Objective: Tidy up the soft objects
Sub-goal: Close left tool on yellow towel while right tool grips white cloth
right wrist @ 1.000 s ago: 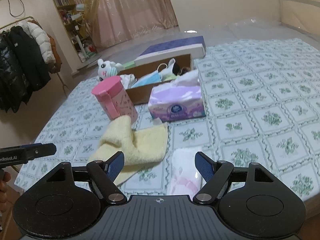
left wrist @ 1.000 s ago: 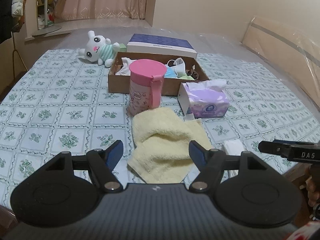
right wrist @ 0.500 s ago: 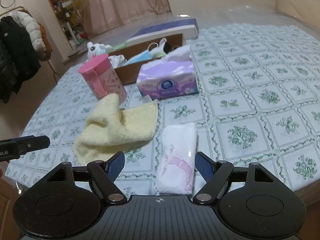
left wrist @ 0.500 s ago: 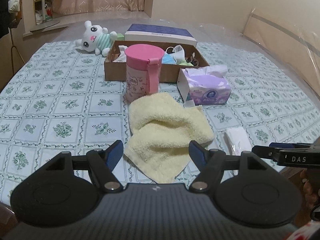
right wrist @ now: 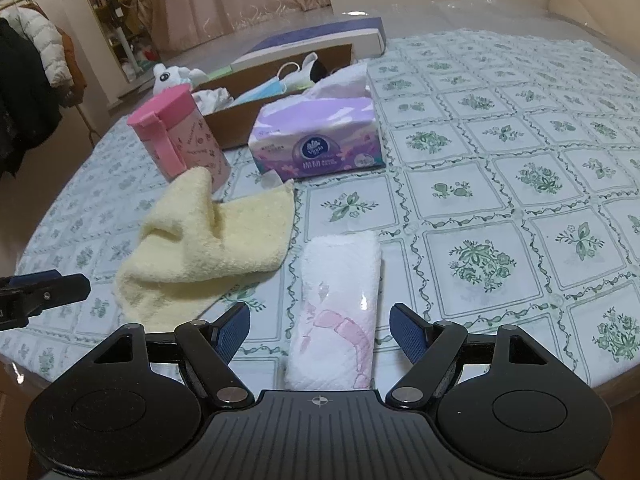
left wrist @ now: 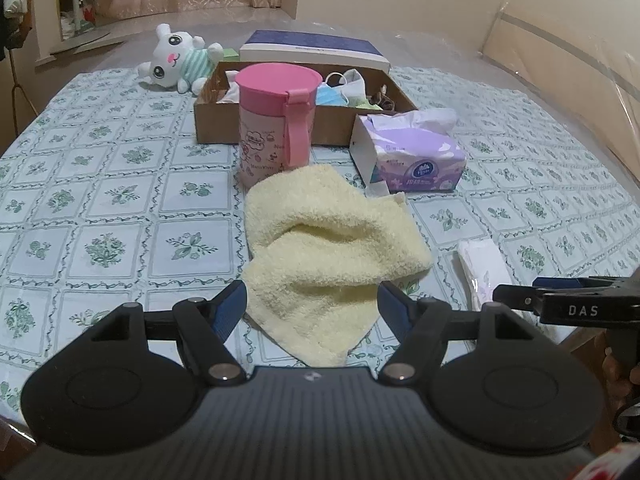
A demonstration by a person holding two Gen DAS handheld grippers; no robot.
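A crumpled yellow towel (left wrist: 328, 248) (right wrist: 208, 244) lies on the patterned tablecloth near the front edge. My left gripper (left wrist: 312, 304) hangs open just above the towel's near corner, touching nothing. To the towel's right lies a folded white and pink cloth in clear wrap (right wrist: 340, 304) (left wrist: 482, 266). My right gripper (right wrist: 320, 328) stands open over its near end, one finger on each side and clear of it. A white plush bunny (left wrist: 178, 62) lies at the back left, beside an open cardboard box (left wrist: 276, 120) that holds face masks and cloths.
A pink lidded cup (left wrist: 276, 120) stands right behind the yellow towel. A purple tissue pack (left wrist: 412, 152) (right wrist: 320, 140) sits to its right. A blue-lidded flat box (left wrist: 316, 48) lies behind the cardboard box. Coats (right wrist: 28, 80) hang at the left. The table's front edge is just below both grippers.
Both grippers have sunk and come closer to the table. The yellow towel now lies between the left fingers, and the white cloth between the right ones. Both jaws kept the same width.
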